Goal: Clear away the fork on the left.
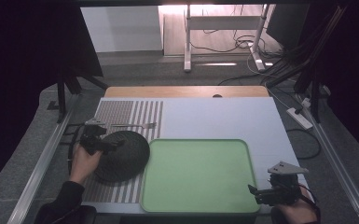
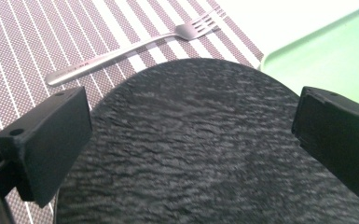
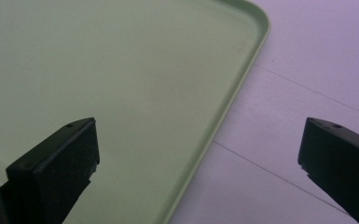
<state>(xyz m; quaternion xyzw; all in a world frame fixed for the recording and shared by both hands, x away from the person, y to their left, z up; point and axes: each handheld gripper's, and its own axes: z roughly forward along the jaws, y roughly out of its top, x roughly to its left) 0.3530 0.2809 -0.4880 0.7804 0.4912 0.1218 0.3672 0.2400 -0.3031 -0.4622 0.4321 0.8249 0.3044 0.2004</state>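
A round black textured plate [image 1: 122, 155] lies on a striped placemat [image 1: 121, 114] at the left, beside a green tray [image 1: 198, 175]. A silver fork [image 1: 135, 125] lies on the mat just beyond the plate. My left gripper [image 1: 107, 144] hovers open over the plate's near-left part; in the left gripper view its jaws straddle the plate [image 2: 200, 144], with the fork [image 2: 130, 46] farther off. My right gripper [image 1: 257, 193] is open at the tray's near right corner. In the right gripper view the tray's rim [image 3: 224, 116] runs between its jaws.
The white table top [image 1: 224, 114] stretches behind the tray, with a wooden edge [image 1: 186, 91] at the back. Metal rails [image 1: 46, 158] flank the table. A power strip [image 1: 299, 117] and cables lie on the floor at the right.
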